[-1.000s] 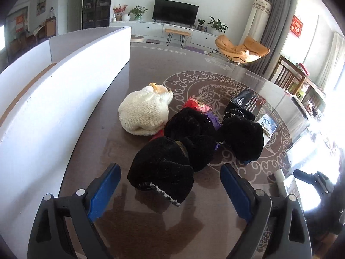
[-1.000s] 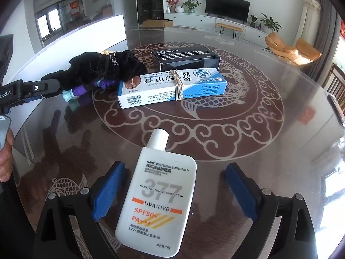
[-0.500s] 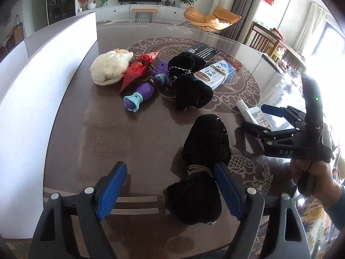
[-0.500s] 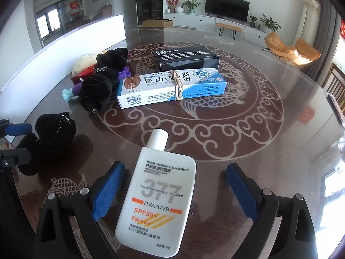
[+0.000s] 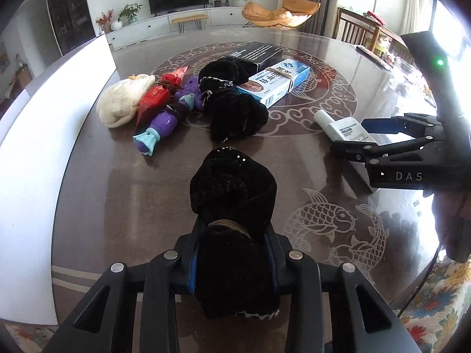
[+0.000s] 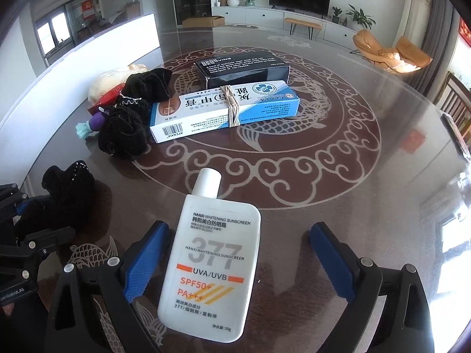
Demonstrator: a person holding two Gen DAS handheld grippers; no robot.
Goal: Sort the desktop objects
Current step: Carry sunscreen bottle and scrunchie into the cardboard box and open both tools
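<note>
My left gripper (image 5: 232,253) is shut on a black velvet pouch (image 5: 232,194) at the table's near edge; the pouch also shows in the right wrist view (image 6: 66,185). My right gripper (image 6: 238,259) is open, with a white sunscreen bottle (image 6: 212,261) lying between its fingers; the bottle also shows in the left wrist view (image 5: 344,128). Farther back lie two more black pouches (image 5: 235,108), a cream pouch (image 5: 122,103), a red packet (image 5: 156,95), a purple toy (image 5: 163,123), a blue-white box (image 6: 226,110) and a black box (image 6: 244,69).
A white board (image 5: 44,123) stands along the table's left side. The glass table (image 6: 338,161) has a round fish pattern. A floral cloth (image 5: 435,309) lies beyond the table's near right edge. Chairs stand at the far right.
My left gripper has closed on the black pouch, which it drew back from the pile toward the near edge. The right gripper and sunscreen bottle have not moved.
</note>
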